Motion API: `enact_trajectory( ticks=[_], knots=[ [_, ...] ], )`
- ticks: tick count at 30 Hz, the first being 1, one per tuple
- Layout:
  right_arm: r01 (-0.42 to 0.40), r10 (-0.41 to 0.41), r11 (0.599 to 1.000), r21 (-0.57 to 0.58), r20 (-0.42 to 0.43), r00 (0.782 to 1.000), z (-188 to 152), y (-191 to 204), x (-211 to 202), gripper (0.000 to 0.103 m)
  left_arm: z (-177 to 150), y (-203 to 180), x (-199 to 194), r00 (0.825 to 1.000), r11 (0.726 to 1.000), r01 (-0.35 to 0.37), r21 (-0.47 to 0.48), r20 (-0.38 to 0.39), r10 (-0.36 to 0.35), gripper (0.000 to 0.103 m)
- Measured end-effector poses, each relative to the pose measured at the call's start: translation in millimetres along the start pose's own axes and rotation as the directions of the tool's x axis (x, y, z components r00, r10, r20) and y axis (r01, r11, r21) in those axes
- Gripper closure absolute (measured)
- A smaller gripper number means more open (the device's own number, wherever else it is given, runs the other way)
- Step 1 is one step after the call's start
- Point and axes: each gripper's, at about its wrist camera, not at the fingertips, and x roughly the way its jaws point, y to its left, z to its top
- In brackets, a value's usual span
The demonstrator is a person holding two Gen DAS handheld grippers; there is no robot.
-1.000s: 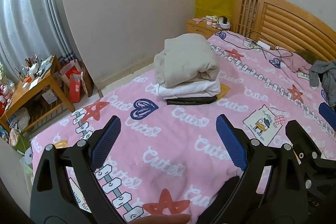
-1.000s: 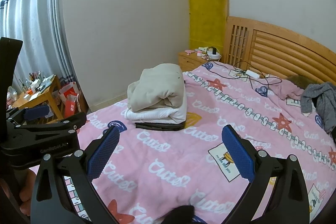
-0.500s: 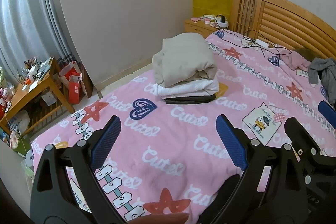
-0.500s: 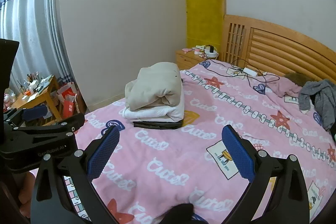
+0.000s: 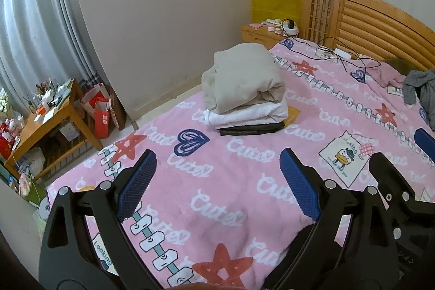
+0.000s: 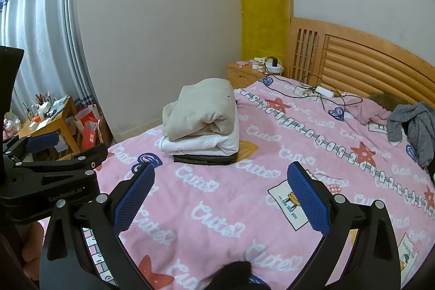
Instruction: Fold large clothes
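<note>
Left wrist view: the left gripper [image 5: 216, 181] and right gripper [image 6: 220, 195] hover empty, jaws spread wide, above the pink bed [image 5: 233, 197]. Beyond them sits the folded stack [image 5: 244, 91]; right of it lies an unfolded grey garment [image 6: 410, 127], likely next.

bedspread [image 5: 231, 195]: "Cute" repeated in white script | duck patch [image 6: 292, 204] on bedspread: "...like you", partly legible | left gripper [image 6: 49, 181] body, right wrist view: "GenRobot.AI"
</note>
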Motion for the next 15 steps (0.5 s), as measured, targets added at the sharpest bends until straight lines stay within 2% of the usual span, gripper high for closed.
enact_trajectory(
  ticks=[15],
  knots=[
    [-0.005,0.005,1.000,0.010,0.001,1.000,-2.7,-1.6,-1.2,0.008,1.7,0.9,-1.1,1.000,1.000,0.029,-0.009,-0.012,-0.029,0.013]
  ],
)
